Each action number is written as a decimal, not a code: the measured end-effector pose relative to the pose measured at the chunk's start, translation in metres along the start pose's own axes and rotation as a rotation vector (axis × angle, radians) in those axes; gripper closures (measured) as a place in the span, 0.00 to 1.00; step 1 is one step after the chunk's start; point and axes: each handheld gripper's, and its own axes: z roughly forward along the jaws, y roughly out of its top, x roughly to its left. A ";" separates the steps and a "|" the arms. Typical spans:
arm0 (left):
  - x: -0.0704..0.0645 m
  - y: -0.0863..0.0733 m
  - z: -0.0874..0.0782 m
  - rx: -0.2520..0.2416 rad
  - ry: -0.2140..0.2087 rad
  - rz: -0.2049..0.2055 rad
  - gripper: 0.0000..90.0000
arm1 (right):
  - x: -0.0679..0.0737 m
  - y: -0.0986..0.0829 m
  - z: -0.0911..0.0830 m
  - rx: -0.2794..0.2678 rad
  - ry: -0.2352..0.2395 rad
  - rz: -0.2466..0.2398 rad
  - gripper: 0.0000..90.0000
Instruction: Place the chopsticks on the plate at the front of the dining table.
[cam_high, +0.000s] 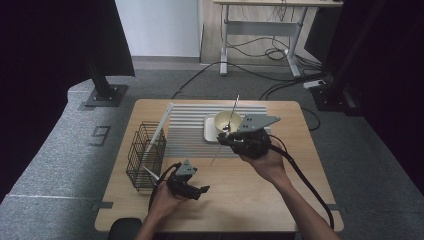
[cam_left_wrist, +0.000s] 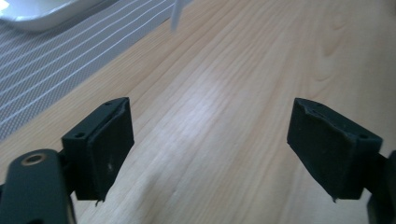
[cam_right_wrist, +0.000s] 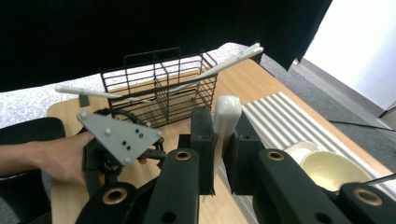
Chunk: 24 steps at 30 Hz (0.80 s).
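1. Wooden bench (cam_high: 260, 195) carries a black wire basket (cam_high: 145, 156).
2. Grey floor beside it shows the number 9 (cam_high: 101, 135).
3. My right gripper (cam_right_wrist: 218, 140) jaws clamp a white utensil (cam_right_wrist: 225, 116), held near the bowl (cam_high: 227, 121).
4. My left gripper (cam_left_wrist: 210, 140) jaws stand apart, empty.

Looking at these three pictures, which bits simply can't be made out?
- White utensil: the right gripper clamps its handle in the right gripper view; its working end is hidden below the jaws.
- Bowl: in the high view, the gripper covers part of it; contents unclear.
- Wire basket: its lower compartments are too small to read.
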 end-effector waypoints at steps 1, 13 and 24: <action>-0.002 0.001 -0.001 -0.007 -0.003 0.008 0.18 | 0.000 0.000 0.000 0.000 0.000 0.000 0.92; -0.010 0.003 -0.006 -0.073 -0.005 0.055 0.51 | 0.019 -0.012 0.013 0.020 0.096 0.017 0.92; -0.011 0.002 -0.008 -0.114 -0.044 0.076 0.83 | 0.025 -0.012 0.024 0.033 0.132 0.030 0.92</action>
